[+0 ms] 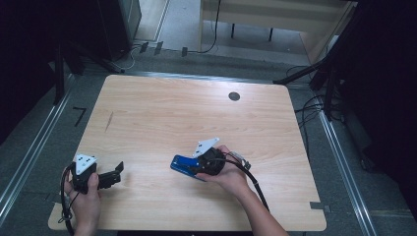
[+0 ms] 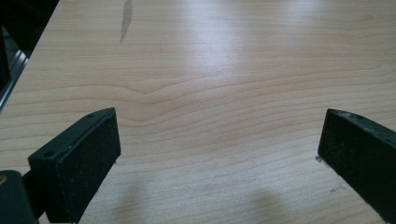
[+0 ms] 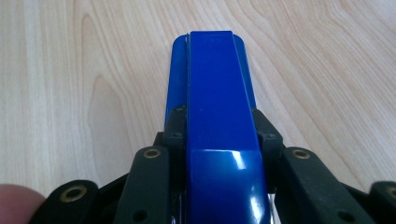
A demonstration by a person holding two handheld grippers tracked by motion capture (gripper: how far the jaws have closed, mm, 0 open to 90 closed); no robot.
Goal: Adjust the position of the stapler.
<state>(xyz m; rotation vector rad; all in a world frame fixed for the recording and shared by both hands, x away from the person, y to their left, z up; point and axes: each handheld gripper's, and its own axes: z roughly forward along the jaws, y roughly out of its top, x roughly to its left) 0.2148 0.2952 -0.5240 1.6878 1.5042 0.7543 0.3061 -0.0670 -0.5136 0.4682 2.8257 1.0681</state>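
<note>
Blue stapler (image 3: pixel 219 121) clamped in the right tool (image 3: pixel 219 135), jaws closed part-way against its two long sides, one black pad pressing on each flank near the rear half of the body. Front end of the stapler jutting out beyond the pads, over bare wood. In the high view, same stapler (image 1: pixel 183 165) seen low over the table (image 1: pixel 196 113), right of centre and toward the near edge, pointing left, away from the right hand (image 1: pixel 231 178); whether resting on the wood or lifted just off it, cannot tell. Right tool (image 1: pixel 194 167) wrapped by that hand, grey three-cornered plate (image 1: pixel 206 146) on top, black cable (image 1: pixel 253 182) trailing back along the forearm. Left tool (image 1: pixel 117 173) at the near left corner of the table, well apart from the stapler, gripped by the left hand (image 1: pixel 84 196) and aimed to the right. In the left gripper view, left tool (image 2: pixel 219 154) spread wide, pads (image 2: pixel 91 163) far apart with nothing between them but wood grain. Small dark round hole (image 1: pixel 234 96) in the table top near the far edge. Grey streak (image 2: pixel 125 21) on the wood toward the far left.
</note>
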